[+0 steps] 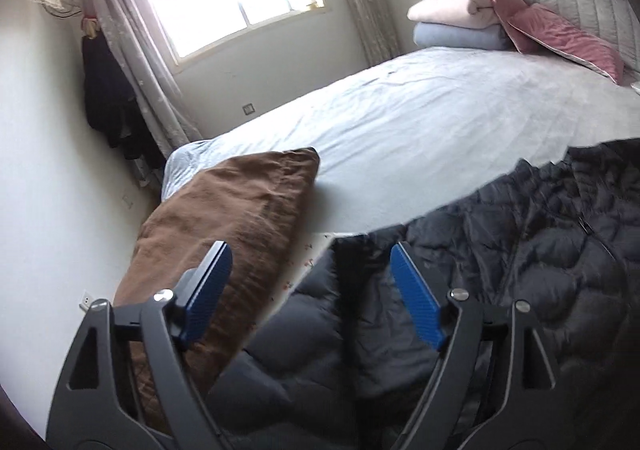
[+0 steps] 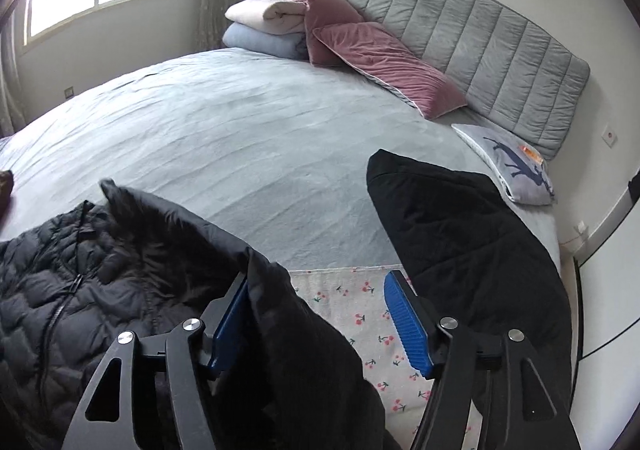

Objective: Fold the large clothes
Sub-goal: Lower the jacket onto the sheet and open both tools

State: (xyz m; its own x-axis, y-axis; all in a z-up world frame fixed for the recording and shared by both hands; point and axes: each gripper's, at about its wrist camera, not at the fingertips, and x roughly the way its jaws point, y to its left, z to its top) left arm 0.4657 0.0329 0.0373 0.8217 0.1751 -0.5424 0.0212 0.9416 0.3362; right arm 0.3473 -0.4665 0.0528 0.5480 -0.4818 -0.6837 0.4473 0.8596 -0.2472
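The black puffer jacket (image 1: 540, 250) lies on the bed (image 1: 400, 110). The left claw (image 1: 312, 282) hangs wide above its dark sleeve. The right claw (image 2: 316, 314) stands open, a jacket fold against its left pad. Only the left view shows the brown cushion (image 1: 228, 218); only the right shows the deer pillow (image 2: 508, 166).

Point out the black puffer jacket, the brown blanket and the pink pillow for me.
black puffer jacket (image 2: 80, 274): right wrist view, on the quilted front beside the zipper.
brown blanket (image 1: 236, 210): left wrist view, on the middle of its upper half.
pink pillow (image 2: 392, 66): right wrist view, on the middle of the nearer pillow.
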